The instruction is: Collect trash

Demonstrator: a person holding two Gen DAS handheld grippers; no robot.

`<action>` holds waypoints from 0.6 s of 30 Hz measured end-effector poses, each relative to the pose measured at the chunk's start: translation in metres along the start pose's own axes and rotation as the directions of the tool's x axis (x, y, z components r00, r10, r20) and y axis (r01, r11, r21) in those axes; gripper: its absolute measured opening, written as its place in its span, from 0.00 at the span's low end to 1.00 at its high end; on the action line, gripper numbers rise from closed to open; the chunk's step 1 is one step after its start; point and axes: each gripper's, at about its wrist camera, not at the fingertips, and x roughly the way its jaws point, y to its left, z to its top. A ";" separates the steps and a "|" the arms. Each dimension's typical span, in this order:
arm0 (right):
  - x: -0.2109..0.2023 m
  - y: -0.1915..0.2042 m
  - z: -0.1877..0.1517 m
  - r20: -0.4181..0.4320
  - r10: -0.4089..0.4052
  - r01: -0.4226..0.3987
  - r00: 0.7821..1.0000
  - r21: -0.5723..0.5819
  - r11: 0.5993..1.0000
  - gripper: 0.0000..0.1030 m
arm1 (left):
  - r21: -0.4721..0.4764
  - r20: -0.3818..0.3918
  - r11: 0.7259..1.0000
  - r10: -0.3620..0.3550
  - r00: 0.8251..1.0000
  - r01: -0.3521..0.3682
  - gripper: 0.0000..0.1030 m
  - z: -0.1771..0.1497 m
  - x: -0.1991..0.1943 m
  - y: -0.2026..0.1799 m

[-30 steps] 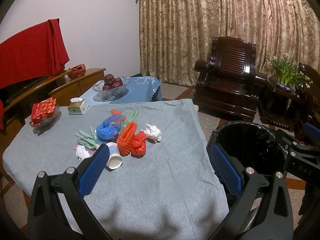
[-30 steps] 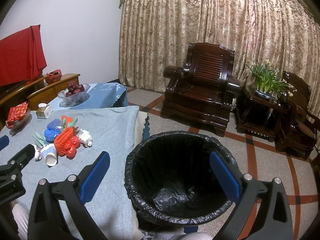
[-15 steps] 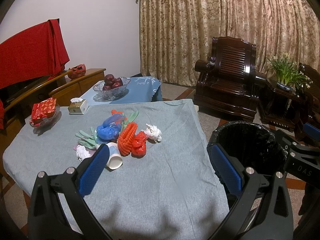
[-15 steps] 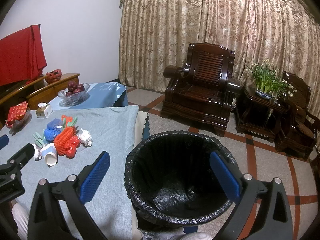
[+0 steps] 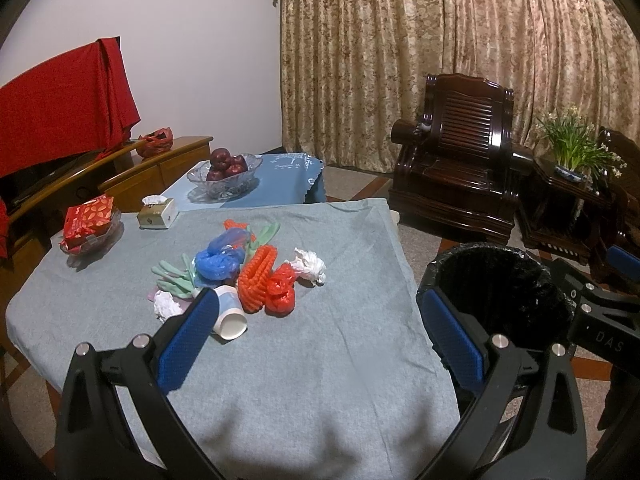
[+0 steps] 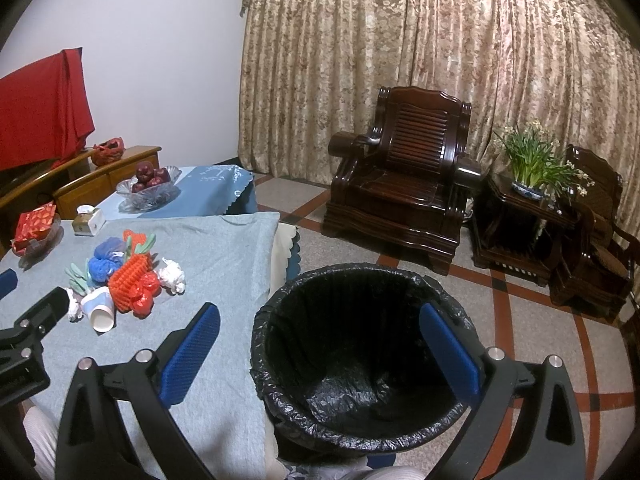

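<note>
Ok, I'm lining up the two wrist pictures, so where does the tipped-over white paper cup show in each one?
Left wrist view: the tipped-over white paper cup lies left of centre, at the near edge of the trash pile, beside the left blue pad.
Right wrist view: the cup lies far left, at mid-height.
Shared landmark: the orange ribbed foam net lies just to its right in both.

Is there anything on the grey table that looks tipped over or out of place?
Yes. The paper cup lies on its side, mouth toward the camera, at the near edge of a heap of crumpled bags and tissues mid-table. The lined bin beside the table looks empty.
</note>
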 end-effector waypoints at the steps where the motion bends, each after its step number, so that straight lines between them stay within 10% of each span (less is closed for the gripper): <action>1: 0.000 0.000 0.000 0.000 -0.001 0.001 1.000 0.000 1.000 0.95 | 0.000 0.000 1.000 0.000 1.000 0.000 0.96 0.000 0.000 0.000; 18: 0.004 0.009 0.003 -0.007 0.008 -0.009 1.000 -0.013 1.000 0.95 | -0.008 -0.011 1.000 0.001 1.000 -0.001 0.96 0.000 0.003 0.004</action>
